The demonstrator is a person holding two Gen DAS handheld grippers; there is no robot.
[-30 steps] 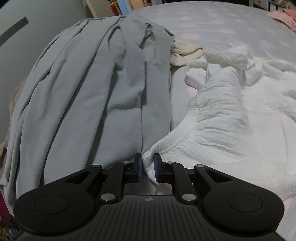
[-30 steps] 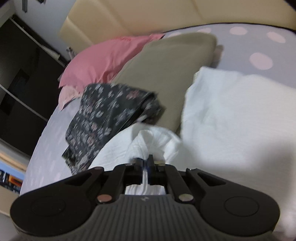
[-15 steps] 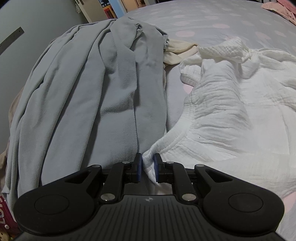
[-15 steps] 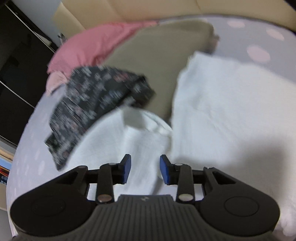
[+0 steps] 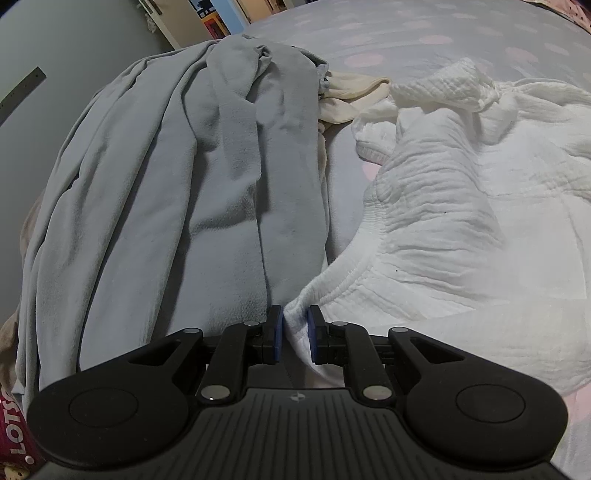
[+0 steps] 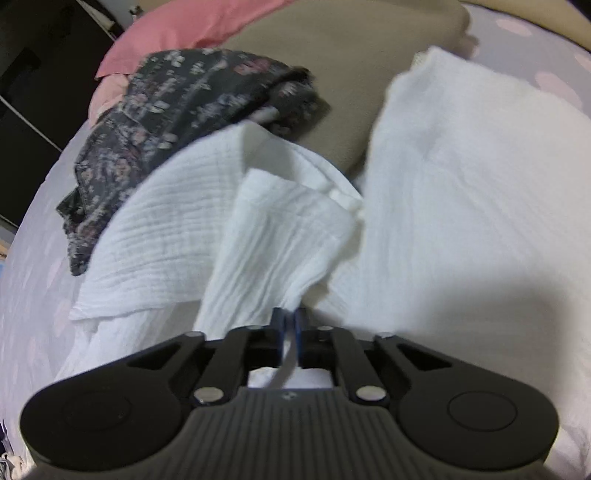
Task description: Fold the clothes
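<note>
1. The left gripper (image 5: 294, 325) pinches a gathered edge of the white crinkled garment (image 5: 461, 221); its blue pads stand a little apart with the bunched cloth pressed between them.
2. The right gripper (image 6: 290, 325) is clamped nearly shut on a thin fold of the same white garment (image 6: 266, 229), a sliver of cloth showing between the pads.
3. The garment lies spread and rumpled on the polka-dot bedsheet (image 5: 406, 44), its far right side cut off by the frame edge.
4. Just left of it lies a grey garment (image 5: 184, 184), draped in long folds; a cream cloth (image 5: 351, 96) peeks out beyond it, mostly hidden.
5. In the right wrist view, a dark floral garment (image 6: 166, 122) lies crumpled above the white fabric, partly over a tan cushion (image 6: 351, 66), with a pink pillow (image 6: 192, 33) behind. This view is blurred, so fine detail is hard to make out.
6. Each gripper's own body hides the cloth directly beneath it.
</note>
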